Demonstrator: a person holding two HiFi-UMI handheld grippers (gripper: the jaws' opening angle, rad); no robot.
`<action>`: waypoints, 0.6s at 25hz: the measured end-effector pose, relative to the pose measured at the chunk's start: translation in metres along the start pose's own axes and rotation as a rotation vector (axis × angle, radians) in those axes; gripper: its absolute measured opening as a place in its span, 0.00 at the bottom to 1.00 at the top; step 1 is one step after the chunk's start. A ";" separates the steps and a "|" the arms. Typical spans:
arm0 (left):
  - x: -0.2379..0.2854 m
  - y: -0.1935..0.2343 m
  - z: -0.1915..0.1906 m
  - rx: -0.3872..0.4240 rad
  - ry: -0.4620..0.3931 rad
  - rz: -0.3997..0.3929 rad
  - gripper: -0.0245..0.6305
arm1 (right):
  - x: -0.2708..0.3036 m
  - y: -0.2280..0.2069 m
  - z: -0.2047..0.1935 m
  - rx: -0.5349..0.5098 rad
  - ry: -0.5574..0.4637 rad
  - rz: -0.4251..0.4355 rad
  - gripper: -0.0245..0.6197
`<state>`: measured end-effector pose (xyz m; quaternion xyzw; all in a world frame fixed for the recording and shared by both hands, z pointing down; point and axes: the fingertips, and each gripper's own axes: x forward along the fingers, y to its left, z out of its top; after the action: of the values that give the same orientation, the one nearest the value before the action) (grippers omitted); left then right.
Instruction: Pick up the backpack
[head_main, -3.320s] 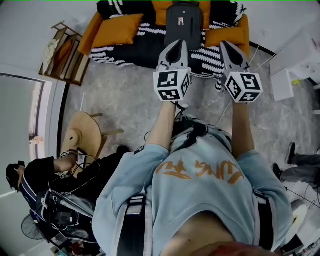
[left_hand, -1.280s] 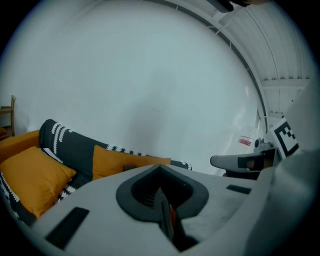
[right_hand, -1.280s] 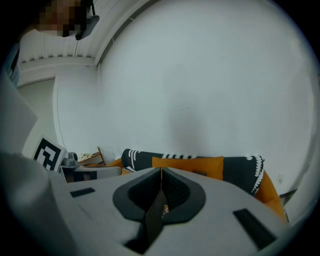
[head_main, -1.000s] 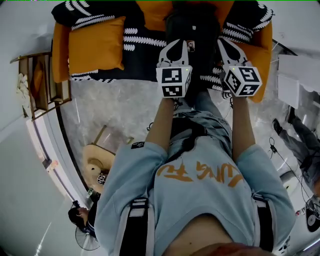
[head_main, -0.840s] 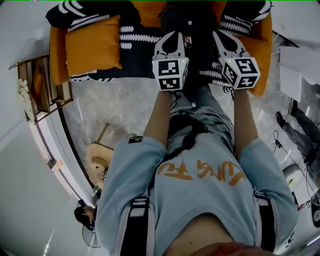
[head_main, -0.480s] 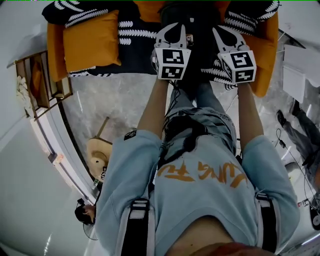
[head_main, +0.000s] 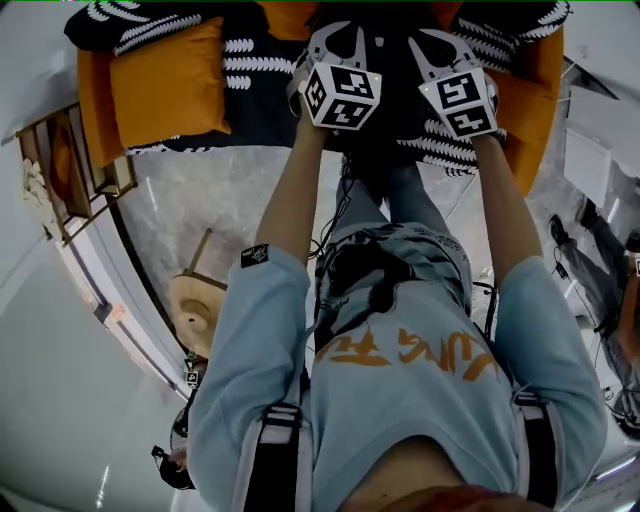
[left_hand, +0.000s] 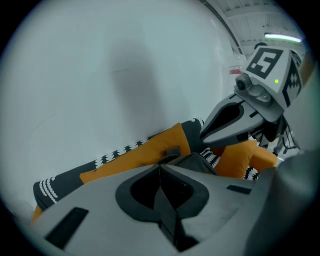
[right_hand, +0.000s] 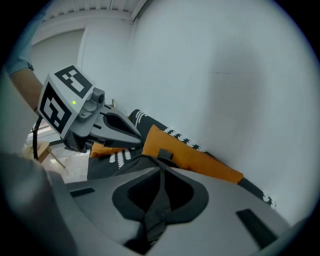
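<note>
Black backpack (head_main: 388, 60) runs off the head view's top edge.

From where I stand, no word reads clearly. Orange brush-script lettering (head_main: 400, 350) runs across the person's light blue cotton shirt (head_main: 420, 410), but I can't make it out. A small black sleeve patch (head_main: 254, 256) carries white print too tiny to read. The white marker cubes on the left gripper (head_main: 335, 30) and right gripper (head_main: 424, 40) show only black square code patterns.
</note>
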<state>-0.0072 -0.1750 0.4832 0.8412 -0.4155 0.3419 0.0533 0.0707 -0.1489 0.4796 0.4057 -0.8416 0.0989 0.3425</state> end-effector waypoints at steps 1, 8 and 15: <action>0.008 0.001 0.000 0.029 0.006 -0.007 0.07 | 0.007 -0.003 0.000 -0.024 0.004 0.006 0.08; 0.047 0.005 0.007 0.238 0.036 -0.043 0.07 | 0.042 -0.022 0.004 -0.188 0.055 0.034 0.09; 0.078 0.010 -0.009 0.338 0.130 -0.125 0.07 | 0.070 -0.035 -0.002 -0.338 0.117 0.067 0.13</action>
<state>0.0132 -0.2301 0.5364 0.8385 -0.2950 0.4563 -0.0409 0.0674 -0.2140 0.5230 0.3078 -0.8379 -0.0094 0.4507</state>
